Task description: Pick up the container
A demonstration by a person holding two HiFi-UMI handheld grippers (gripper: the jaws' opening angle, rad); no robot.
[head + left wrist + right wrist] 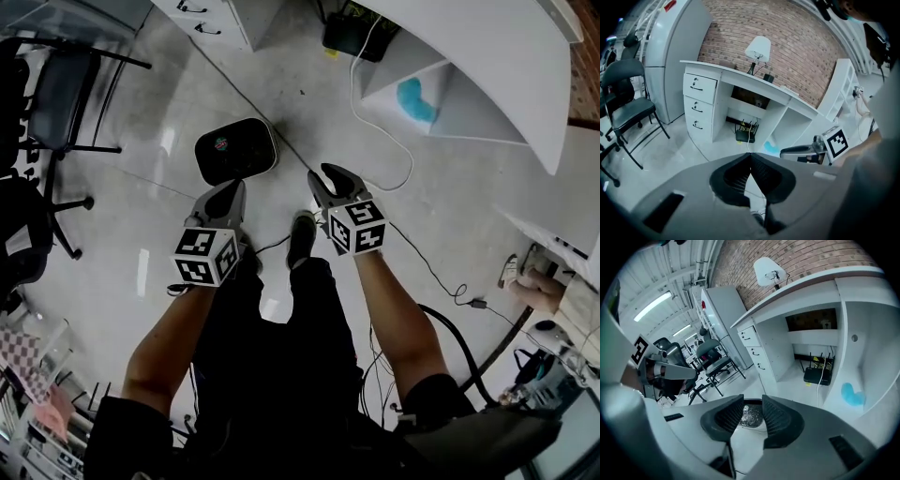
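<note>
Jaws of the right gripper (330,178) stand parted, sighting the black, white-rimmed, rounded-square container (236,150) at ten o'clock, likely readied for its rim; left gripper (230,192) clenched, empty.

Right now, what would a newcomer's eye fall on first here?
The left hand-held gripper, shut, and the right hand-held gripper, open, fill the centre of the head view. Just ahead of the left one, a dark, white-rimmed container sits on the glossy floor, with a white desk at upper right.
</note>
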